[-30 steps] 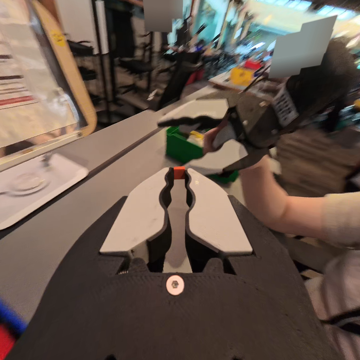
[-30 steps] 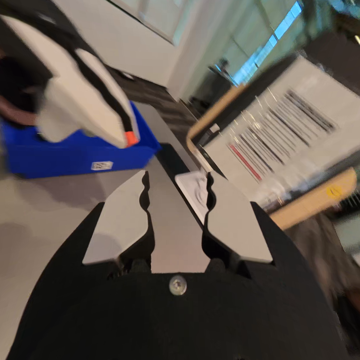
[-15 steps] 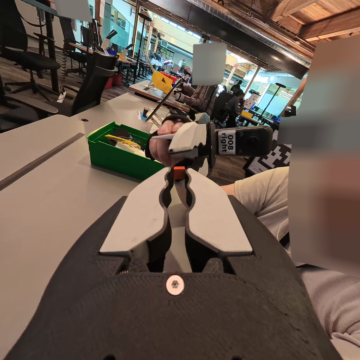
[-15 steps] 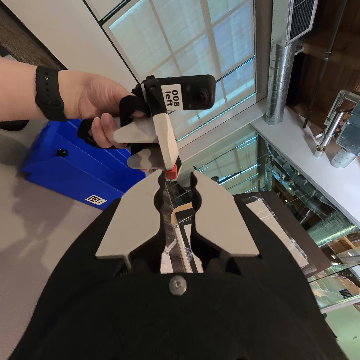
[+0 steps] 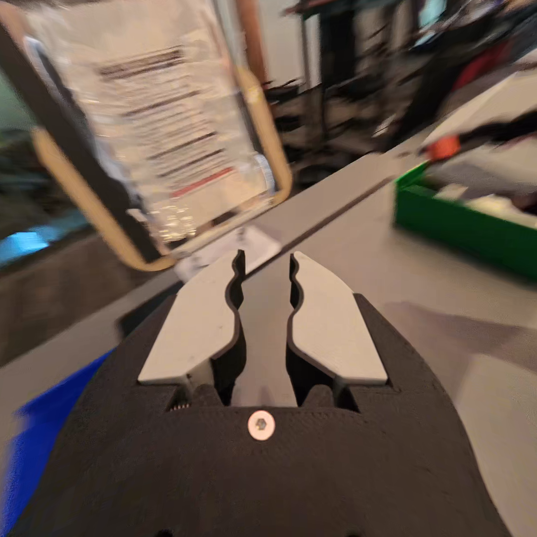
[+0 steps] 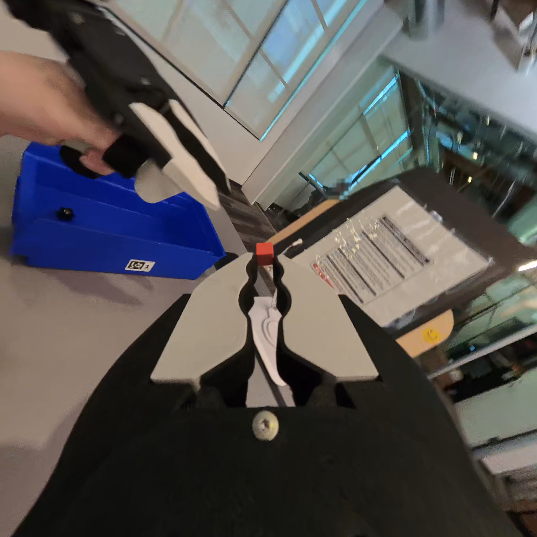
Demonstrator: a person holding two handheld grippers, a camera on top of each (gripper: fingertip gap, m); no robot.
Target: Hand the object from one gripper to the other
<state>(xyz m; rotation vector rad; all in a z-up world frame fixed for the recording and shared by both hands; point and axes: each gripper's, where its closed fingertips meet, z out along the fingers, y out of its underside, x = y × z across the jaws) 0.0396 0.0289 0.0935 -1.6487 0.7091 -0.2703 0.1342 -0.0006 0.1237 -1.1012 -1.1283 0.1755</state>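
Note:
A small red cube is pinched between the tips of my right gripper, held above the grey table. My left gripper is open and empty, its fingers apart over the table. In the right wrist view the left gripper shows at the upper left in a person's hand, above the blue bin, away from the cube. In the left wrist view the red cube shows blurred at the far right, at the tip of the right gripper.
A blue bin stands on the grey table at left. A green bin with items stands at the right of the left wrist view. A wood-framed sign board stands at the table's far edge, with a white tray below it.
The red cube has passed from the left gripper to the right gripper. The left gripper has opened and drawn away; the right has shut on the cube. Both views have swung.

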